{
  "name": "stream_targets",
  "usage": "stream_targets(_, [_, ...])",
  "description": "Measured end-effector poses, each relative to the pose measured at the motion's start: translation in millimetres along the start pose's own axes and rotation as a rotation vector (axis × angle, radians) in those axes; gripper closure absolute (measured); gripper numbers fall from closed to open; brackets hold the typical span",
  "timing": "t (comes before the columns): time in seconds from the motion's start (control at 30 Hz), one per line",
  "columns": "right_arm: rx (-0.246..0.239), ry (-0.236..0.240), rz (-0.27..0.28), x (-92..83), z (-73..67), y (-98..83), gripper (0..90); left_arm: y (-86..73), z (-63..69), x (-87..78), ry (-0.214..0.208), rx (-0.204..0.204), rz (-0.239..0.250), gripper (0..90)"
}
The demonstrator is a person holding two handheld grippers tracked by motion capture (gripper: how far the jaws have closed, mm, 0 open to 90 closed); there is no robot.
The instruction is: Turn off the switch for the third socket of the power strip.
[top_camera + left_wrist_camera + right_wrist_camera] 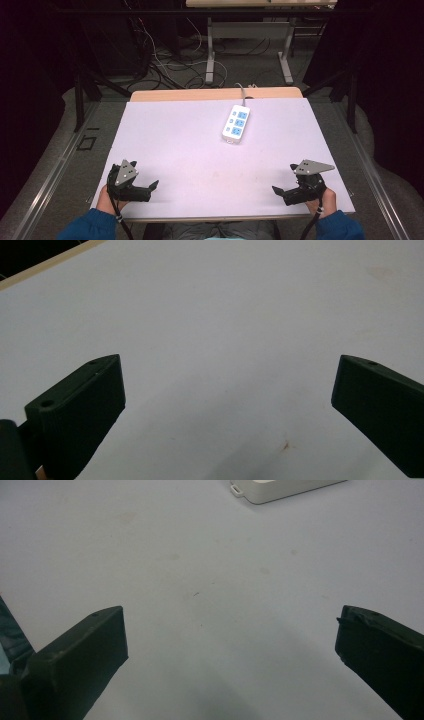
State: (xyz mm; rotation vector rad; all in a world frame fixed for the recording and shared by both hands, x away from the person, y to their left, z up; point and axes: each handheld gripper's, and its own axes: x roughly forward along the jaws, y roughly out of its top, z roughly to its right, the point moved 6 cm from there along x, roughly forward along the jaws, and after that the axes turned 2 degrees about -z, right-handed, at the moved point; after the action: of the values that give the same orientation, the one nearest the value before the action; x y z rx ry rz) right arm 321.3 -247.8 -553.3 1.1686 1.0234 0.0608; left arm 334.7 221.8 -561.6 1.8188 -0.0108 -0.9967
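The left gripper (pixel 150 187) is held low over the near left corner of the tabletop (pixel 175 140), and the right gripper (pixel 279 191) low over the near right corner. Both are turned inward toward the middle of the near edge. In each gripper view the two jaws are spread wide apart with only bare surface between them, so nothing is gripped. This is judged to be a ready stance: both tools are parked at the near corners, from which the whole top can be reached.

The power strip (pixel 236 123) is laid near the far edge, a little right of the middle, its long side angled slightly, with its cord (pixel 241 91) led off over the far edge. It is well apart from both grippers; one end of it is seen at the top of the right gripper view (pixel 280 490).

Wide open room is left between the near edge and the strip. Its long sides are clear for a grip, while the cord end is the crowded one.
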Motion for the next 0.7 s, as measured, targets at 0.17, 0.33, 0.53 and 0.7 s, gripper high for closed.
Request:
stream_targets(0.17, [-0.011,-0.008,0.006,1.4,1.8,2.0,0.0,-0.1,0.2,0.1,-0.005,0.005,-0.007,1.0])
stream_targets(0.33, [0.004,-0.001,0.000,2.9,1.7,3.4,0.0,0.5,-0.1,1.0,0.001,0.013,-0.009,1.3])
stream_targets(0.53, [0.007,-0.005,0.004,5.5,3.7,6.2,0.0,0.0,0.4,0.9,-0.001,0.003,-0.008,1.3])
stream_targets(0.7, [0.011,0.001,-0.012,10.4,6.8,11.2,0.0,-0.6,0.6,1.1,-0.004,0.008,-0.024,1.1])
